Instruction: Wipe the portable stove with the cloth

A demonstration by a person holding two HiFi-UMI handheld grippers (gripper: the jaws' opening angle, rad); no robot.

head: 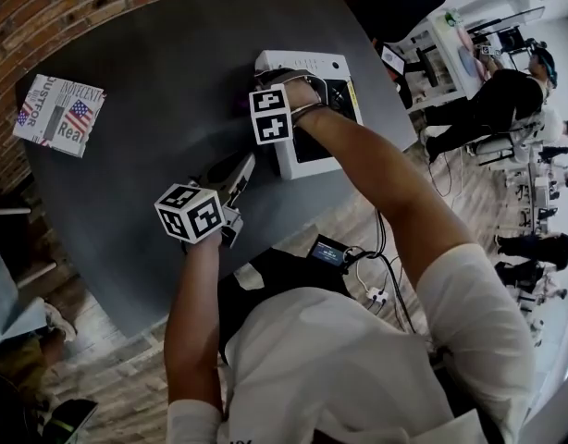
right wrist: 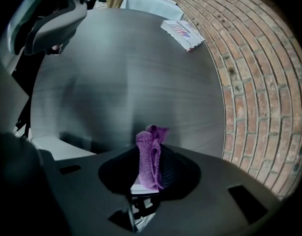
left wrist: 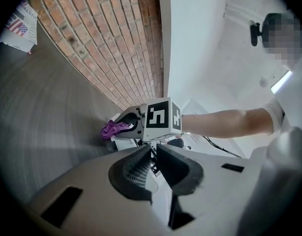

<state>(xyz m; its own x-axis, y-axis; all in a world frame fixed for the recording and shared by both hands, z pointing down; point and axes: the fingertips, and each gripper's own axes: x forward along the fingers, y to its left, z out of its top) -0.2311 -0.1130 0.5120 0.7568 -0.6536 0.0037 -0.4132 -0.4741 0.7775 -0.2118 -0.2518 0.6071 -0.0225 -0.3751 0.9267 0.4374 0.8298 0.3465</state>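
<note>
The white portable stove (head: 293, 63) sits at the far right of the dark round table (head: 154, 81). My right gripper (head: 250, 100) hovers at the stove's left edge, shut on a bunched purple cloth (right wrist: 151, 161) that sticks up between its pads. In the left gripper view the same cloth (left wrist: 114, 128) shows at the right gripper's tip, just over the stove's white corner (left wrist: 120, 143). My left gripper (head: 245, 165) floats lower over the table's near side, aimed at the stove; its jaws (left wrist: 152, 154) are together with nothing held.
A folded magazine with a flag print (head: 60, 114) lies at the table's far left. A brick wall (right wrist: 259, 82) curves round the table's far side. A small device with cables (head: 330, 251) lies on the wood floor. People (head: 506, 91) work at desks far right.
</note>
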